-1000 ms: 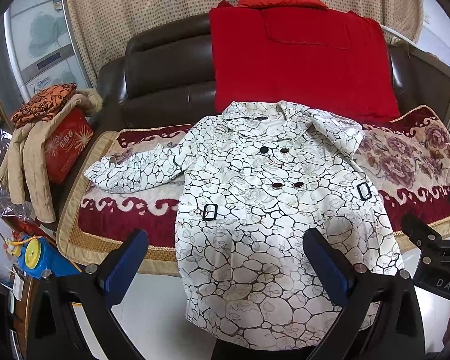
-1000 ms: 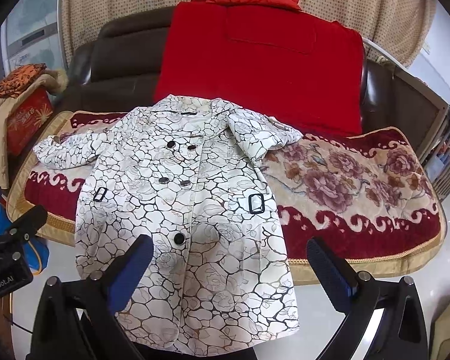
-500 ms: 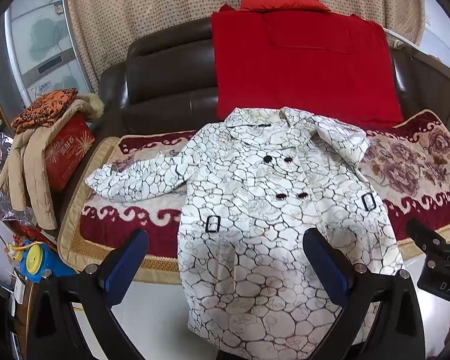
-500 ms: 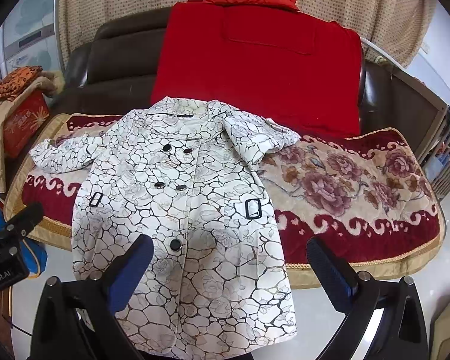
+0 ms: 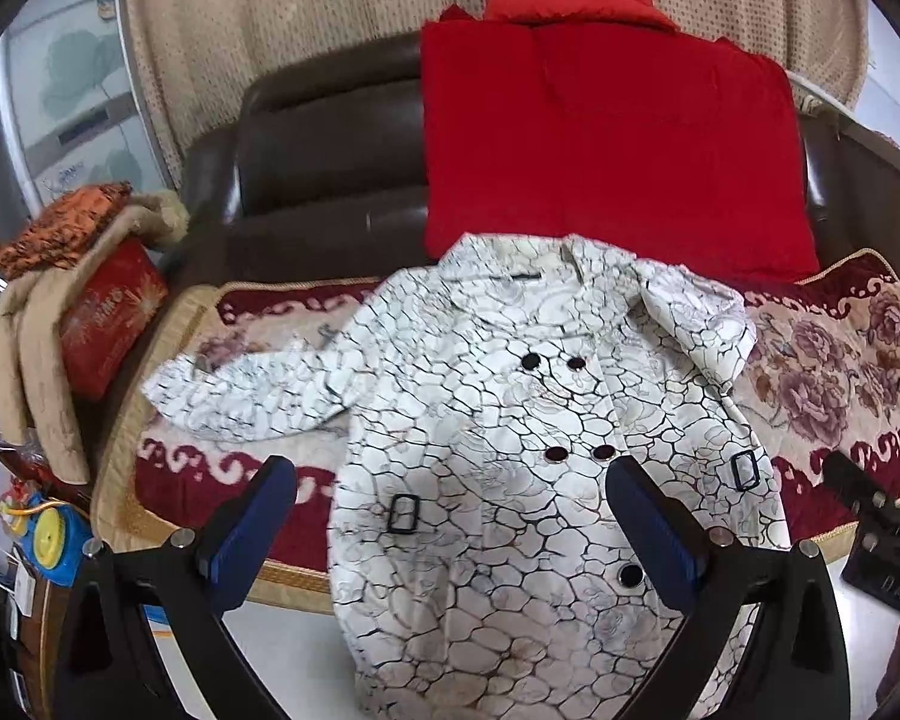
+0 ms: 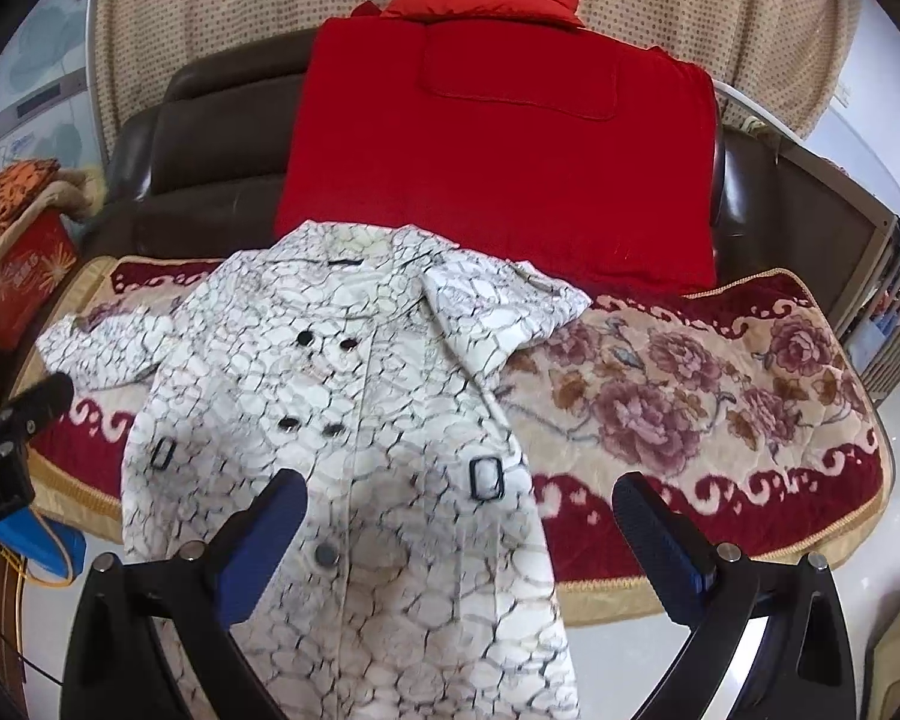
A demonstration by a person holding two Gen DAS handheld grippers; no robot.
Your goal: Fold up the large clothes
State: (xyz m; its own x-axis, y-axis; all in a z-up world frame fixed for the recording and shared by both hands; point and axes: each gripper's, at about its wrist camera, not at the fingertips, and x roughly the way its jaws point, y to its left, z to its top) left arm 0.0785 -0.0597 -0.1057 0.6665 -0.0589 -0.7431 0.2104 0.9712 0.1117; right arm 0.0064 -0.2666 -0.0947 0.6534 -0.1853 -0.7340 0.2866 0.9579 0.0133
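A white coat with a black crackle pattern and dark buttons lies face up on a floral sofa cover; it also shows in the right wrist view. Its hem hangs over the sofa's front edge. One sleeve stretches out to the left; the other is folded in at the shoulder. My left gripper is open and empty, held above the coat's lower part. My right gripper is open and empty above the coat's right hem.
A dark leather sofa carries a red blanket on its backrest and a floral cover on the seat. A red box under beige clothing stands at the left. A blue-yellow toy lies on the floor.
Both grippers have moved forward toward the sofa, so the coat looks larger and lower in both views. The coat has not moved.
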